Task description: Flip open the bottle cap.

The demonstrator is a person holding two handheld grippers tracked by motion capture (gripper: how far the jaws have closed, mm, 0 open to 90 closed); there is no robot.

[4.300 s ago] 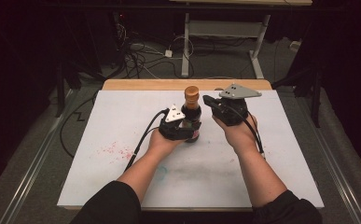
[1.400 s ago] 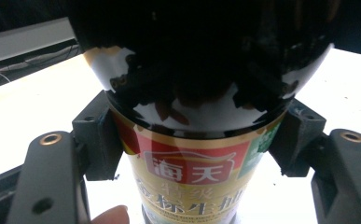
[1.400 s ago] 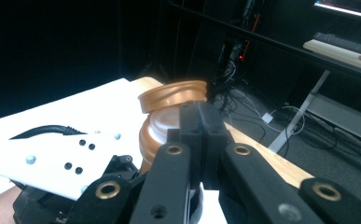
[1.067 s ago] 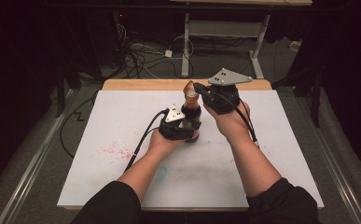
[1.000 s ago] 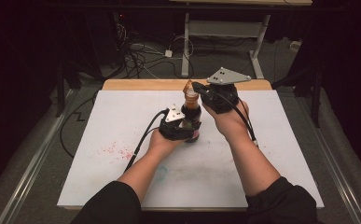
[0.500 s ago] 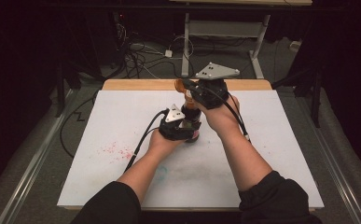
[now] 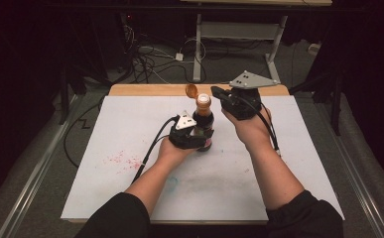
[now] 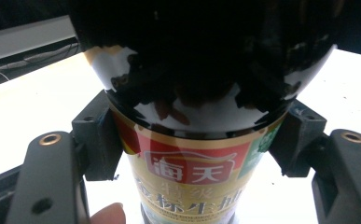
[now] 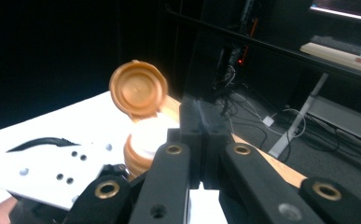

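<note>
One dark sauce bottle (image 7: 203, 124), its red label panel reading "海天" in white, stands upright near the far edge of the table (image 7: 105, 198), its single orange flip cap (image 7: 192, 90) hinged open. The left tongs (image 7: 199, 141) clamp its body; the right tongs (image 7: 217, 92), jaws pressed together and empty, sit just beside its neck.

We count one sauce bottle (image 7: 203, 124), one flip cap (image 7: 191, 90), two hand-held grippers, left (image 7: 198, 137) and right (image 7: 215, 91), and one table (image 7: 279, 163).

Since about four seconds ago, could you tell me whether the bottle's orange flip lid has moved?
Yes. The flip lid has swung open, leftward off the bottle.
</note>
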